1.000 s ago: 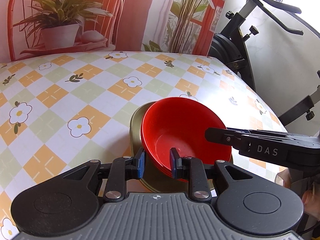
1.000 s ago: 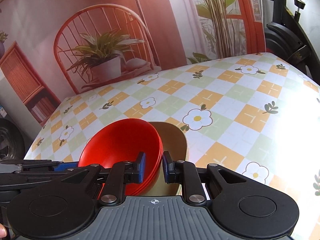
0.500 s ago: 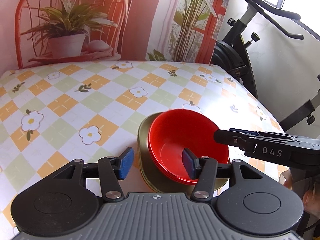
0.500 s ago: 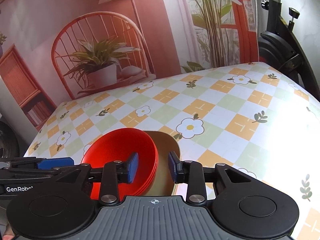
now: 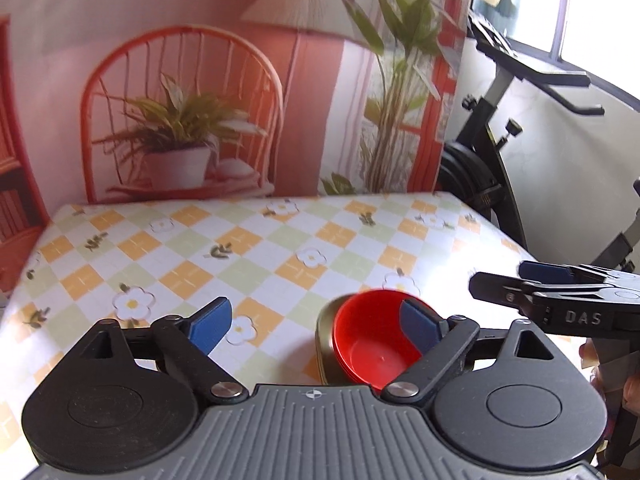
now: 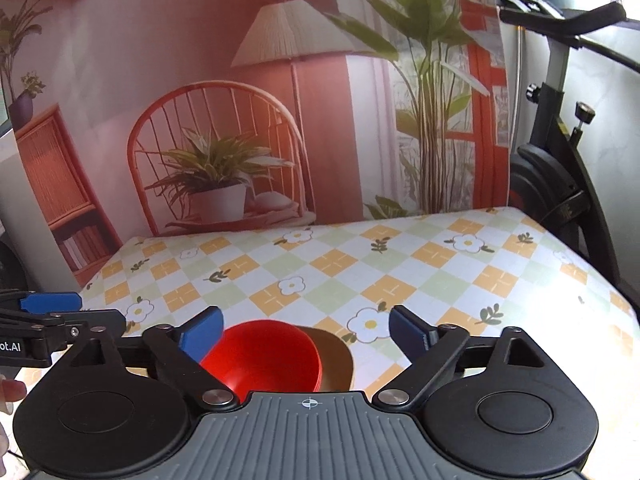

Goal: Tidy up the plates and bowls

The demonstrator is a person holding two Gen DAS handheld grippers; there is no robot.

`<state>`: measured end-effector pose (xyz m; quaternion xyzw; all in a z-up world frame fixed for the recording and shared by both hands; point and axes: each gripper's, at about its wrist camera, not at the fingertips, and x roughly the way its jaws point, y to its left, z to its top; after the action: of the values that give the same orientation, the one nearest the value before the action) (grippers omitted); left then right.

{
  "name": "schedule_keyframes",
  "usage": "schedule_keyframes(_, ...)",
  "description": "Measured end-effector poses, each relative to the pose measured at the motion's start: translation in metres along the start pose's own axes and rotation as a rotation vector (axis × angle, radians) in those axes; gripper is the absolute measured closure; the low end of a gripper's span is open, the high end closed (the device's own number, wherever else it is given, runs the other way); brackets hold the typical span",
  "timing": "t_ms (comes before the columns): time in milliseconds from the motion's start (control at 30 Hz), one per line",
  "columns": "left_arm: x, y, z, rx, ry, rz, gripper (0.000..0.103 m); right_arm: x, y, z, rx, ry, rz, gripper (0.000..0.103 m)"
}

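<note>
Round red plastic bowls (image 5: 376,350), nested on olive plates (image 6: 334,356), are being viewed just below both grippers' wide-open, empty jaws.

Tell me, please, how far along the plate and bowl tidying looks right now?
Stacking looks done: the red bowls sit nested on the olive-gold plates on the checked tablecloth. Nothing is in hand; the left gripper and right gripper are both open, above the stack. No other dishes show on the table, so little seems left.
</note>
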<state>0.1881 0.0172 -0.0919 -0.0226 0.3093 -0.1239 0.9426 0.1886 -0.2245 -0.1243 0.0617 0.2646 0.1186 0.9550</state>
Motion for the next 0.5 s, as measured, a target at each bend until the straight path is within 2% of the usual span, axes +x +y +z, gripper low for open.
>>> schedule_keyframes(100, -0.015, 0.003, 0.005, -0.023, -0.039, 0.011, 0.004, -0.014, 0.005, 0.010, -0.013, -0.031, 0.008, 0.007)
schedule_keyframes(167, -0.025, 0.005, 0.008, -0.046, -0.056, 0.005, 0.000, -0.023, 0.009, 0.016, -0.016, -0.053, 0.009, 0.001)
schedule_keyframes(267, -0.042, 0.008, 0.012, -0.076, -0.092, 0.009, 0.000, -0.040, 0.014, 0.023, -0.026, -0.102, 0.002, 0.000)
schedule_keyframes(500, -0.082, 0.001, 0.021, -0.063, -0.174, 0.072, 0.000, -0.076, 0.021, 0.038, -0.040, -0.179, 0.007, 0.000)
